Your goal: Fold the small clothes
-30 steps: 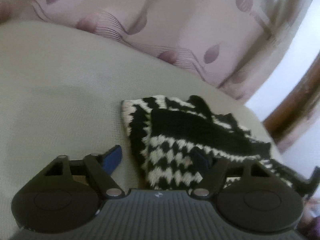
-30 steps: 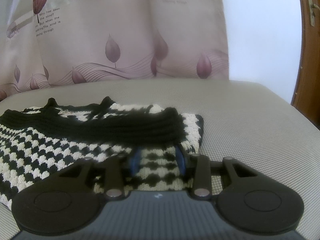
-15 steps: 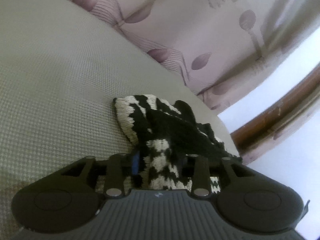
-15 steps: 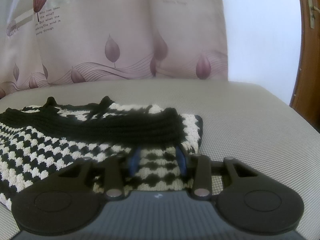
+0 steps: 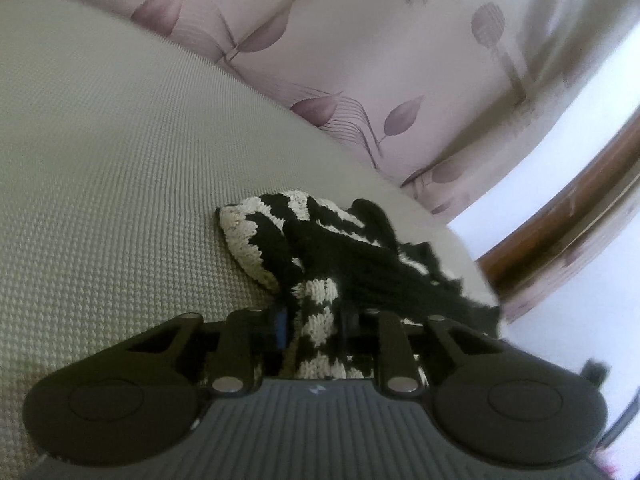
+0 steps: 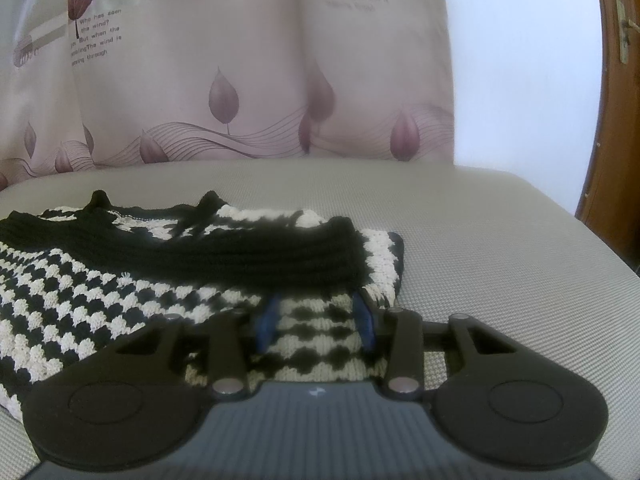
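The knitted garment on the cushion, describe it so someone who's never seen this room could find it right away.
Below the pink leaf-print curtain lies a wide beige woven cushion. On it lies the small knitted garment, its near edge between the fingers of the right claw. Nothing else there is patterned like it: a black-and-cream check knit with a solid black ribbed band across it.

A room in a home, likely a bedroom or sitting room.

A broad beige woven-textured padded surface (image 6: 460, 248) runs up to a pale pink curtain printed with mauve leaves and lines of verse (image 6: 240, 92). Beside it stand a plain white wall (image 6: 520, 72) and a brown wooden door with a brass handle (image 6: 618, 80).
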`<act>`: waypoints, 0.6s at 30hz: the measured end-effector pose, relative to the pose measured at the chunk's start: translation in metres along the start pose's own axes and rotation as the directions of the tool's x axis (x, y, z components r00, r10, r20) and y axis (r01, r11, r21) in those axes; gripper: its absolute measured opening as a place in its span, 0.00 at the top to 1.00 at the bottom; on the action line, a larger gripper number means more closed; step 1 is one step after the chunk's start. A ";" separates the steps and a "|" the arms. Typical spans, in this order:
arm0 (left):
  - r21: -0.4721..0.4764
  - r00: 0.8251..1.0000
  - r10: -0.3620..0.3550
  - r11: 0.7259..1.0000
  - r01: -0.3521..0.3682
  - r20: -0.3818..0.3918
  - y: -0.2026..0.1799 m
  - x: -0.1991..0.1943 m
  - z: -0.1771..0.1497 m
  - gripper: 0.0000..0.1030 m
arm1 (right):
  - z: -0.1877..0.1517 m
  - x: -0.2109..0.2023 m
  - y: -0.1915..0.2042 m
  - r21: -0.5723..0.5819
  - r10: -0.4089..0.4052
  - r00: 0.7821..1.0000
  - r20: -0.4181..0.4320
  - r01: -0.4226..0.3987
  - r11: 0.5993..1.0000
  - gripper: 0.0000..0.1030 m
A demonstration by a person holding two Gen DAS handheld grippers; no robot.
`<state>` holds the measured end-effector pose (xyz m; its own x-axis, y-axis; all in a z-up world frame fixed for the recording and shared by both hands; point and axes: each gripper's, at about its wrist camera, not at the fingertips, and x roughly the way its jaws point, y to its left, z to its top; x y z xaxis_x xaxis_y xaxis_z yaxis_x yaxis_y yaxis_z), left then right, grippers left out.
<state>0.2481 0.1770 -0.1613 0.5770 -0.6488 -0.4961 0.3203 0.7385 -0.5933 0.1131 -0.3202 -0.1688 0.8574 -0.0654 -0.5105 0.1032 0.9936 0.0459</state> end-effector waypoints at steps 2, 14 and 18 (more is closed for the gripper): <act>0.067 0.998 0.053 0.996 -0.055 0.031 -0.011 -0.002 -0.005 0.77 | 0.000 0.000 0.001 -0.003 -0.002 1.000 0.000 0.002 1.000 0.61; 0.207 0.983 0.153 0.963 -0.171 0.100 -0.035 -0.002 -0.018 0.77 | 0.000 0.000 0.002 -0.011 -0.012 1.000 0.001 0.012 1.000 0.60; 0.246 0.977 0.181 0.947 -0.205 0.116 -0.043 -0.001 -0.022 0.76 | 0.000 0.000 0.002 -0.011 -0.011 1.000 0.002 0.011 1.000 0.60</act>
<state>0.2173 0.1424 -0.1494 0.7090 -0.4786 -0.5180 0.3698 0.8777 -0.3047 0.1133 -0.3183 -0.1690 0.8570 -0.0767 -0.5096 0.1074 0.9937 0.0311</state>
